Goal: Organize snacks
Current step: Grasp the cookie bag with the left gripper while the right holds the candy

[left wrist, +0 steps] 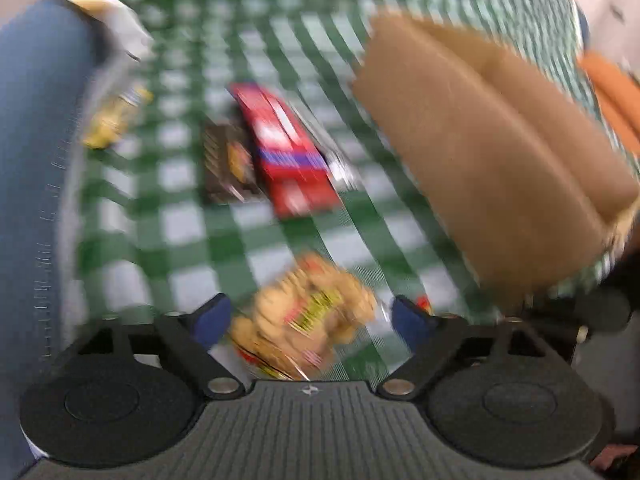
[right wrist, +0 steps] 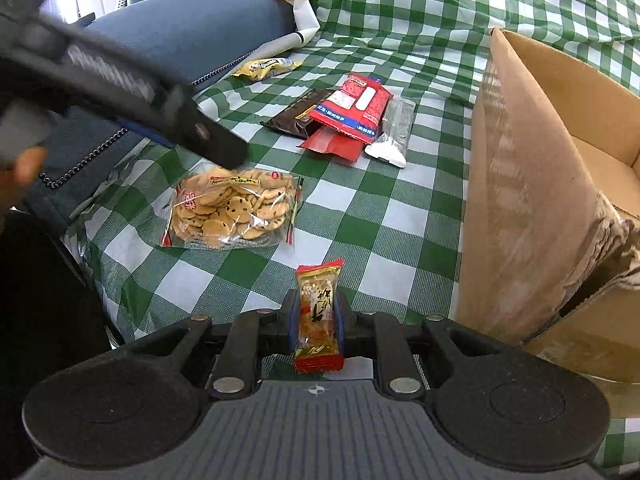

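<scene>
Left gripper [left wrist: 308, 320]: jaws spread wide, blue pads either side of the clear bag of round chocolate-chip cookies [left wrist: 304, 316] at lower centre, not pressing it; left view blurred
Right gripper [right wrist: 316, 320]: clamped on a small red-and-gold wrapped snack bar [right wrist: 318, 316], bar upright between the pads, lower centre of the right view
Cookie bag: lies flat on the green-and-white checked cloth [right wrist: 384, 220], centre left in the right view; black tip of the left gripper just above its top edge
Snack pile: flat red packet [right wrist: 354, 106] over a dark brown packet [right wrist: 294, 116] and a clear-white sachet [right wrist: 394, 136], upper centre
Yellow packet [right wrist: 266, 67]: alone, upper left, near the blue cushion [right wrist: 192, 28]
Brown cardboard box [right wrist: 520, 184]: open top, right side
</scene>
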